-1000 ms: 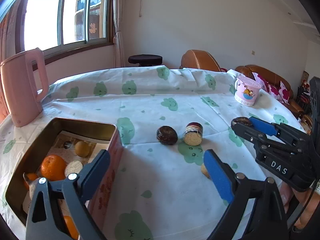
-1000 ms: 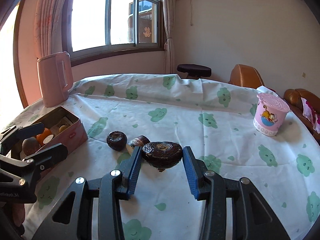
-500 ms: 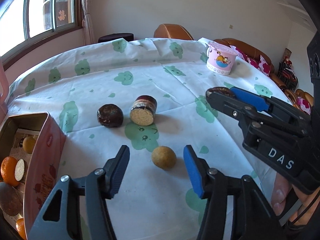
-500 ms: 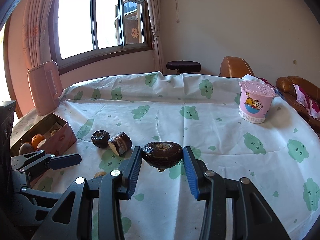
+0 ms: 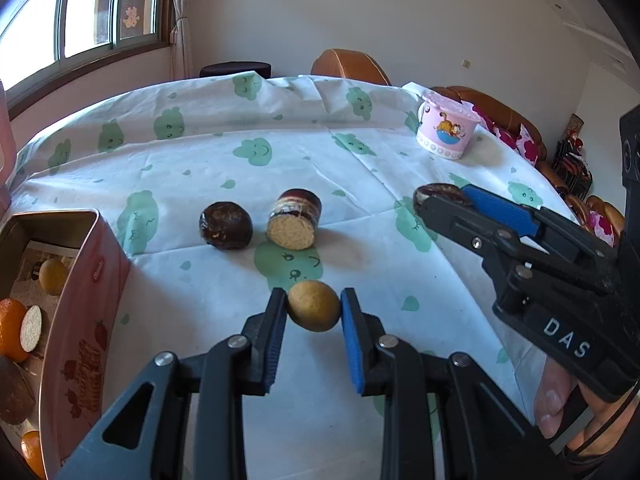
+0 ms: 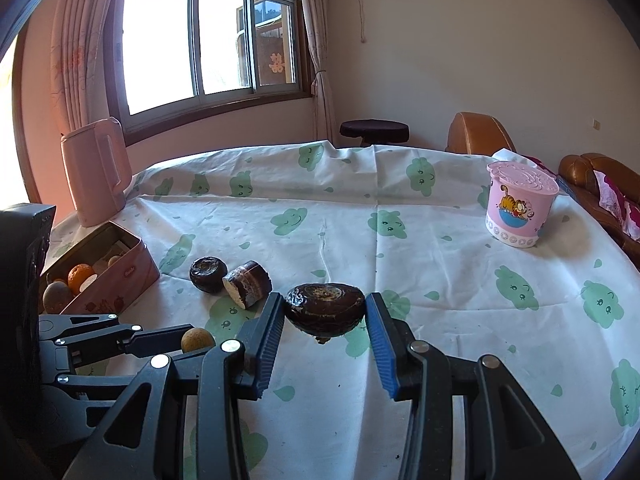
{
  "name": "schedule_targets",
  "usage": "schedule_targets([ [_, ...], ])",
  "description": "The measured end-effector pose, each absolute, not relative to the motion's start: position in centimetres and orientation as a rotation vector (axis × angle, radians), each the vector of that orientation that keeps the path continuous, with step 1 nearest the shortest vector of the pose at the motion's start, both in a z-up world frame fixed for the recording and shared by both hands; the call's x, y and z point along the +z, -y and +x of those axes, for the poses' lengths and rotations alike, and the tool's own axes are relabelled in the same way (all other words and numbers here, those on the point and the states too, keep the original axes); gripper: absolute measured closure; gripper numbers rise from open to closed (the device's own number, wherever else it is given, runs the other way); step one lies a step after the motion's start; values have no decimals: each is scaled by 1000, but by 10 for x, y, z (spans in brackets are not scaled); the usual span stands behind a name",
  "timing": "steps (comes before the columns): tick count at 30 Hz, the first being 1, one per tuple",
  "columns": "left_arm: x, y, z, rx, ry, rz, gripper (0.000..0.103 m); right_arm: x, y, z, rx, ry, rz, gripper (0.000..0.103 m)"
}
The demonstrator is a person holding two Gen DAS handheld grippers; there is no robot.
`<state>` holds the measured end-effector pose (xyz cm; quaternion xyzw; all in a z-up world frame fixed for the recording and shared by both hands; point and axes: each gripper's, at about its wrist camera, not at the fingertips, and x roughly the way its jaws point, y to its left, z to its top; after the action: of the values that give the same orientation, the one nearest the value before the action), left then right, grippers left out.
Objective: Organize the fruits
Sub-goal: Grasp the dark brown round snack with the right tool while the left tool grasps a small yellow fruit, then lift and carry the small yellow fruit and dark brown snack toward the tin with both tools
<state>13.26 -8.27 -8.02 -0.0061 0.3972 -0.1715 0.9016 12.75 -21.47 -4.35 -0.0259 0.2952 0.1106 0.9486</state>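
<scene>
My left gripper (image 5: 313, 307) is shut on a small tan round fruit (image 5: 314, 305) low over the tablecloth; both blue pads press its sides. The same fruit (image 6: 197, 339) shows at the left gripper's tips in the right wrist view. My right gripper (image 6: 325, 315) is shut on a dark brown flattish fruit (image 6: 325, 313), held above the cloth. On the table lie a dark round fruit (image 5: 226, 225) and a cut dark fruit with a pale face (image 5: 295, 224). The pink tin box (image 5: 86, 304) at the left holds oranges and other fruit.
A pink lidded cup (image 6: 520, 204) stands at the far right of the table. A pink jug (image 6: 96, 172) stands behind the tin near the window. A stool and brown chairs sit beyond the table's far edge. A hand shows under the right gripper (image 5: 556, 400).
My left gripper swung away from the tin to the tan fruit on the cloth, came down around it and shut on it. The right gripper kept its hold on the dark fruit.
</scene>
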Motion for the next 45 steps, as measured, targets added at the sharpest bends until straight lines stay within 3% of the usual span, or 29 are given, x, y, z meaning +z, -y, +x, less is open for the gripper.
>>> schedule_targets([
  [45,-51,58,99,-211,-553,-65,74,-26,214,95,287,-410,-65,59],
])
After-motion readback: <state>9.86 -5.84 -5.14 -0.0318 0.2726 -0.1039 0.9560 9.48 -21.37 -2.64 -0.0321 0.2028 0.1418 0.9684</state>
